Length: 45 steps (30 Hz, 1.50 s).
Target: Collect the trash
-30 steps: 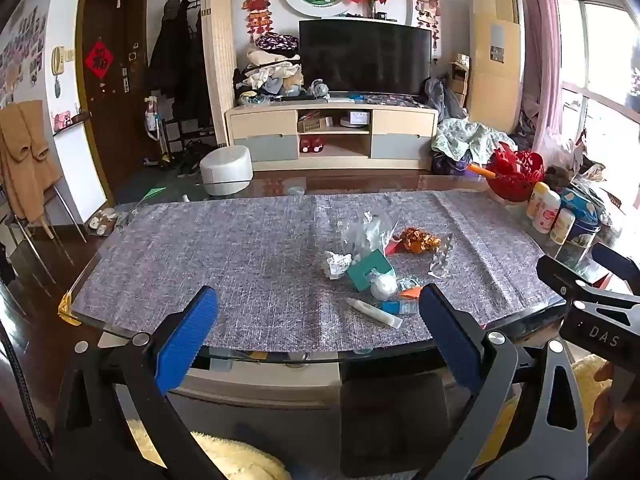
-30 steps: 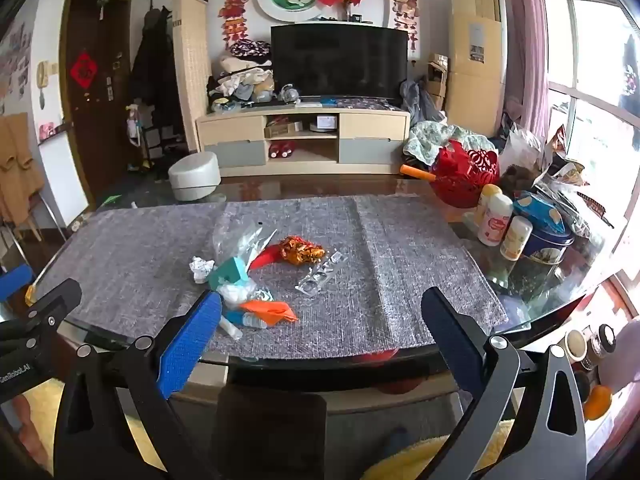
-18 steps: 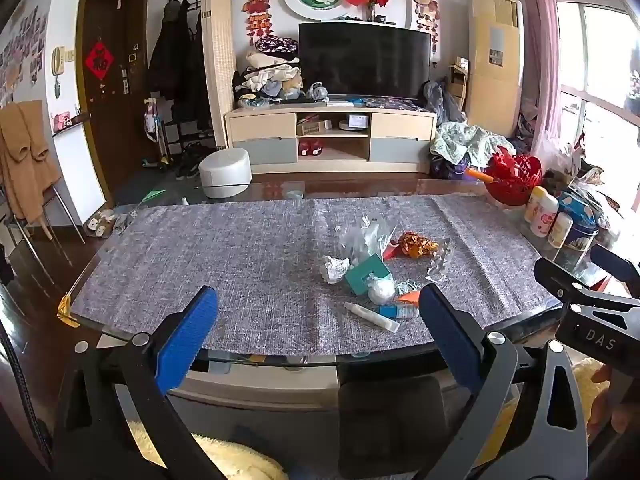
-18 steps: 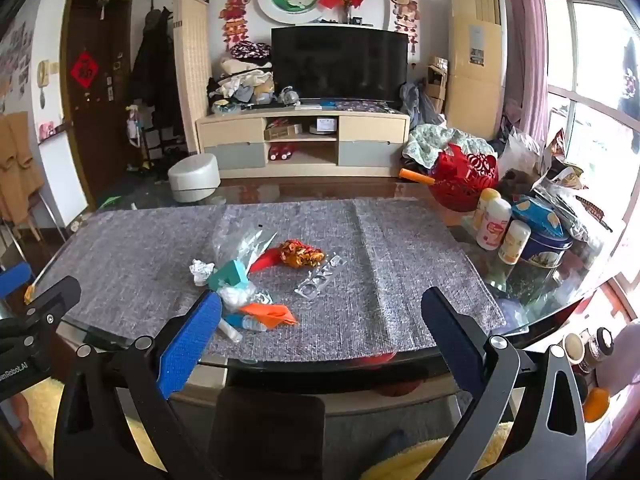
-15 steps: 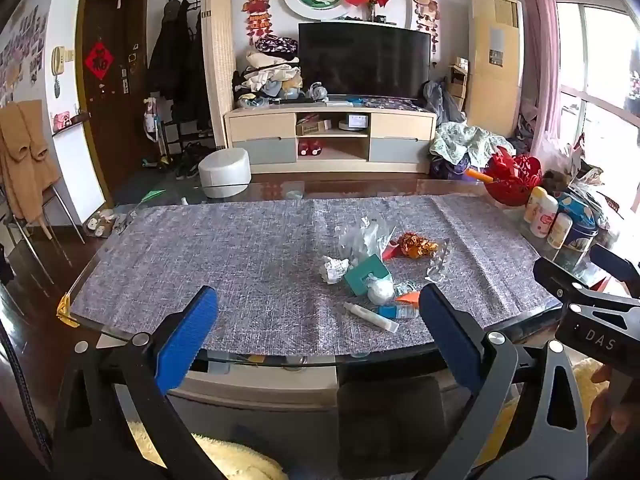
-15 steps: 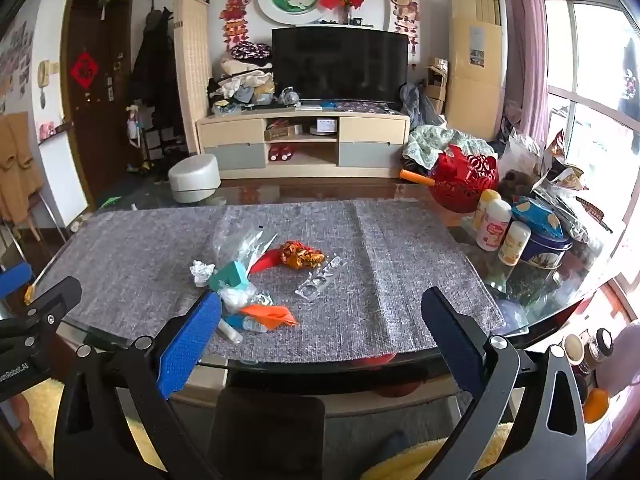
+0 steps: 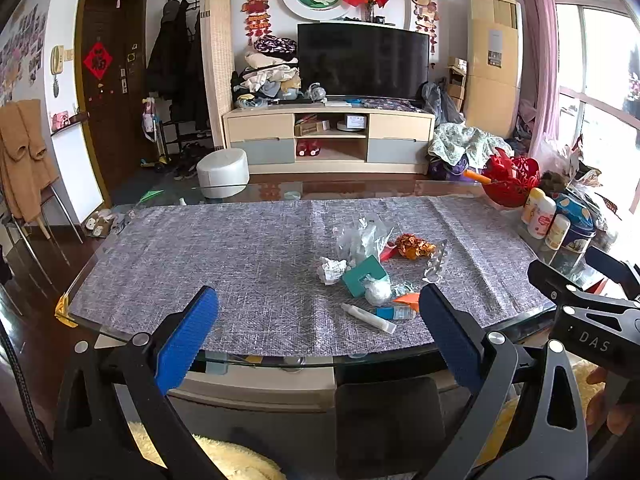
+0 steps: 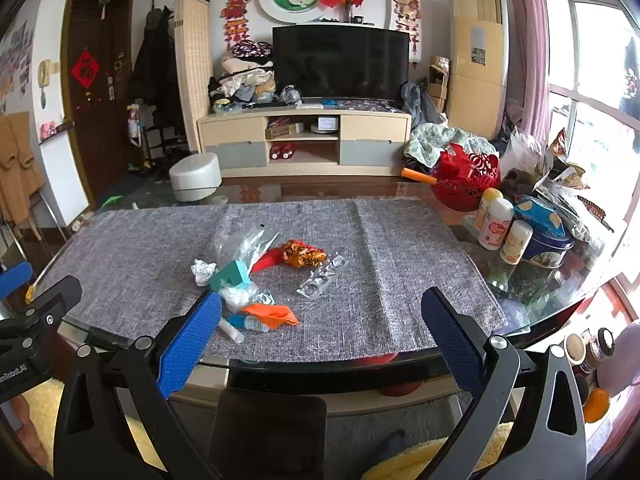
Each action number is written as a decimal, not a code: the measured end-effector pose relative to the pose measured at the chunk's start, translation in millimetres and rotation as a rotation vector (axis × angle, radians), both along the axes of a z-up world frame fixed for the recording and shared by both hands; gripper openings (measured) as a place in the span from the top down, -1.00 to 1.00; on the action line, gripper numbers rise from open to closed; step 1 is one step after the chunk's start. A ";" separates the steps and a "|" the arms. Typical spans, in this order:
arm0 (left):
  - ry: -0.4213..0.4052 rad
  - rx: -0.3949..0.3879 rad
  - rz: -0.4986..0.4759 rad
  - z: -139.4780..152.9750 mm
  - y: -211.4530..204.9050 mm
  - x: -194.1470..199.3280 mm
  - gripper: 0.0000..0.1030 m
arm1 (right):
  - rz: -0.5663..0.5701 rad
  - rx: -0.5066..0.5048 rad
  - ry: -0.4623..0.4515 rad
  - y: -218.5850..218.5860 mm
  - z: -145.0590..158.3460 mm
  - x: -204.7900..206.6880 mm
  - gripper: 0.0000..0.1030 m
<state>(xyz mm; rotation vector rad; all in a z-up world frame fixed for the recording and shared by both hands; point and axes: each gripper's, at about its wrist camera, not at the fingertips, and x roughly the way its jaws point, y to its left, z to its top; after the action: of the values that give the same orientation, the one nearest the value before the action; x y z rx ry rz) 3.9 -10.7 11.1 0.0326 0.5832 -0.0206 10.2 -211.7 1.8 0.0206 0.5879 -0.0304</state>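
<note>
The left gripper (image 7: 318, 332) hangs spread wide and empty short of the table edge (image 7: 280, 360); the right gripper (image 8: 320, 334) likewise. The trash pile (image 7: 372, 272) lies mid-runner, pieces touching, so a pinch may scatter neighbours or slide the slick blister pack (image 8: 323, 276). Only the right view shows the crowded jars (image 8: 506, 232), easily knocked

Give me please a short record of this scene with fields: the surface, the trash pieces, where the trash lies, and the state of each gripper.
surface: glass table covered by a grey mat
trash: crumpled white paper, teal box, clear plastic bag, orange-red wrapper, empty blister pack, small white tube
trash position: one loose cluster on the mat, toward its near edge
left gripper: open, empty, short of the table
right gripper: open, empty, short of the table
bin: none visible
</note>
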 end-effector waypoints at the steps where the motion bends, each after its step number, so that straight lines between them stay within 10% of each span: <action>1: 0.000 0.001 0.000 0.7 -0.9 0.5 -0.84 | 0.001 0.001 0.001 0.4 0.2 0.2 -0.94; 45: -0.013 -0.012 -0.002 17.5 2.0 -3.9 -0.84 | -0.002 0.011 -0.009 -1.9 0.6 -3.2 -0.94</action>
<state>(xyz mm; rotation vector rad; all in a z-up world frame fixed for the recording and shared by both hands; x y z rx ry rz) 0.0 -8.7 28.7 0.0216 0.5698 -0.0260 7.0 -213.5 2.4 0.0321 0.5786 -0.0295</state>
